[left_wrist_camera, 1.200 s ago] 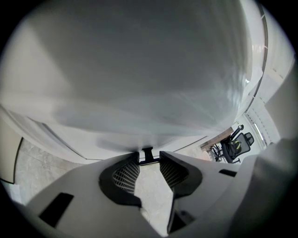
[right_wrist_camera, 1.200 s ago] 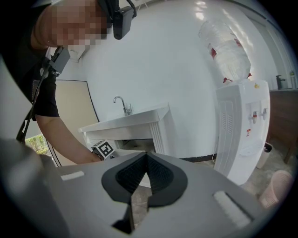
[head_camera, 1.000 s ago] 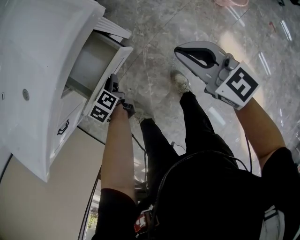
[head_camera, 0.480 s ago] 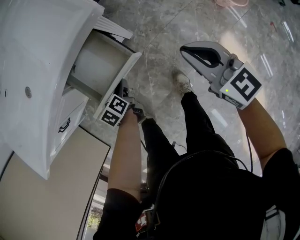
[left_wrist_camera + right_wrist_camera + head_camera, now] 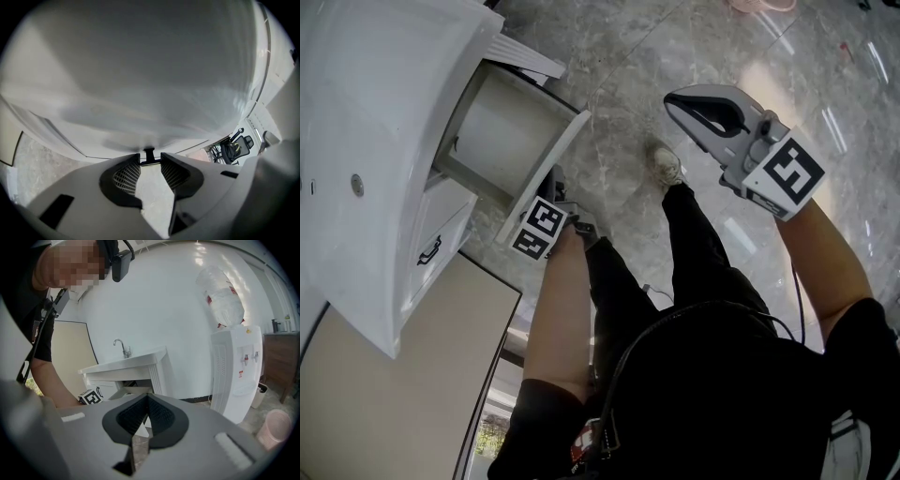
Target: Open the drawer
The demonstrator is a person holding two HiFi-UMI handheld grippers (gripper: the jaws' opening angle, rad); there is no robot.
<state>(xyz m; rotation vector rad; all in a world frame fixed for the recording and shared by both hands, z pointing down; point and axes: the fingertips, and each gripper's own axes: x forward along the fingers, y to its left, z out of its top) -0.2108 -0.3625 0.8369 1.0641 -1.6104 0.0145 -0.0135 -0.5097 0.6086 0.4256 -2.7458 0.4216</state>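
Grey jaws of our left gripper [image 5: 150, 160] clamp the black handle [image 5: 149, 153]; our right gripper [image 5: 146, 398] jaws meet on nothing. Beyond, the white drawer [image 5: 546, 167] under the sink [image 5: 384, 94] stands pulled out, further than 1 second ago.

The left arm [image 5: 558, 319] is reaching forward, bare to the sleeve, with the left gripper [image 5: 554, 178] pointing steeply down and its marker cube [image 5: 538, 228] facing up. In the left gripper view its jaws are standing partly apart, their tips pinching a small dark handle [image 5: 149, 154]. The right arm [image 5: 830, 258] is holding the right gripper [image 5: 673, 99] out to the side, well apart from the left and tilting only slightly down. Its jaws are meeting at the tips with nothing between them.
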